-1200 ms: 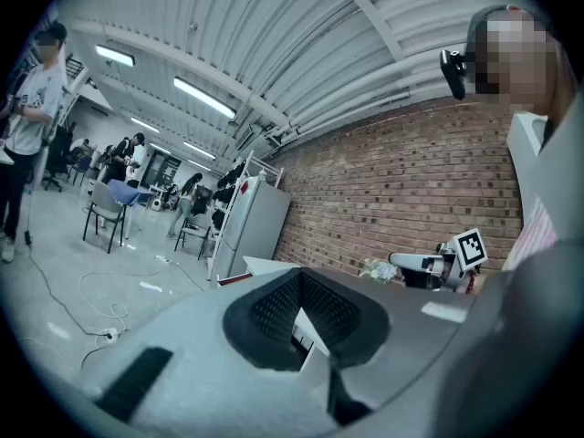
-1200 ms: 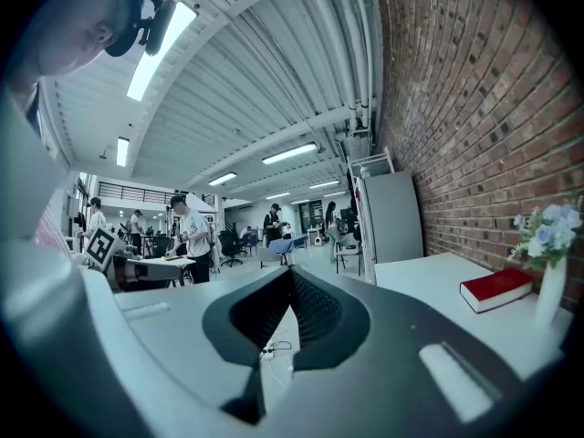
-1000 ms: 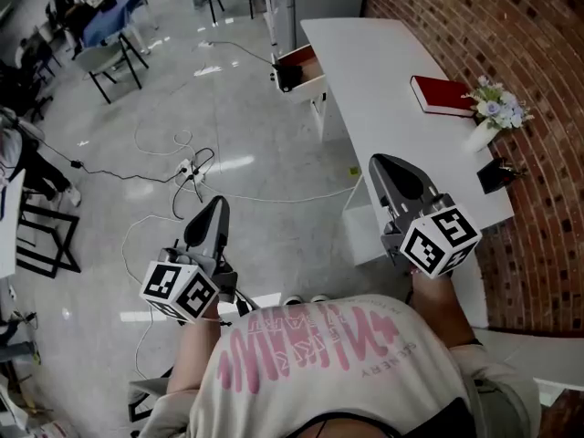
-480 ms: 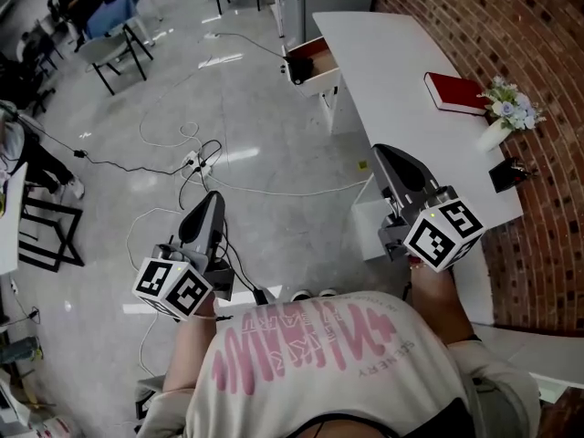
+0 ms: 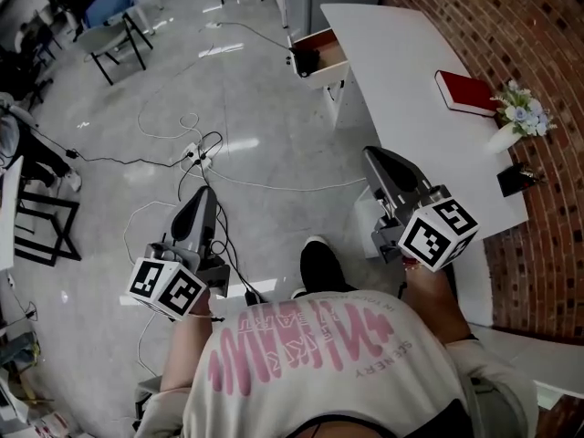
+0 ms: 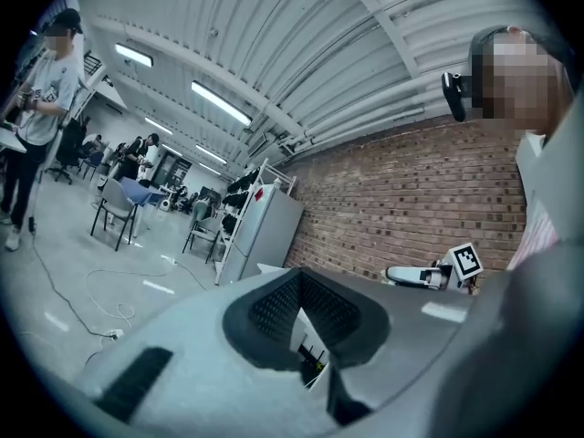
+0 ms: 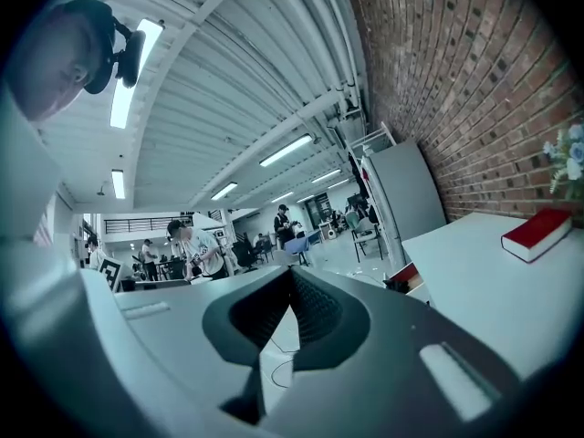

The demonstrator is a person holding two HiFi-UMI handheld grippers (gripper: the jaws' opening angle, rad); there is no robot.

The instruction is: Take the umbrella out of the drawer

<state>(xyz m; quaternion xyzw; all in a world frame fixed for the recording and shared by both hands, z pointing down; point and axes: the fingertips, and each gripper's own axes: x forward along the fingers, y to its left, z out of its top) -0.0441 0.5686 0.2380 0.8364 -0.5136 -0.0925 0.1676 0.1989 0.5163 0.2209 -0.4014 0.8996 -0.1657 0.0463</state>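
A long white worktop (image 5: 411, 80) stands along the brick wall (image 5: 511, 16). At its far end a drawer (image 5: 327, 51) is pulled open, with a dark object (image 5: 307, 60) inside that is perhaps the umbrella, though it is too small to be sure. The left claw (image 5: 206, 192), over the floor (image 5: 228, 108), and the right claw (image 5: 371, 152), at the near edge of the worktop, are both pressed together with nothing between them, well apart from the drawer, and a red book (image 5: 467, 91) lies on the worktop.
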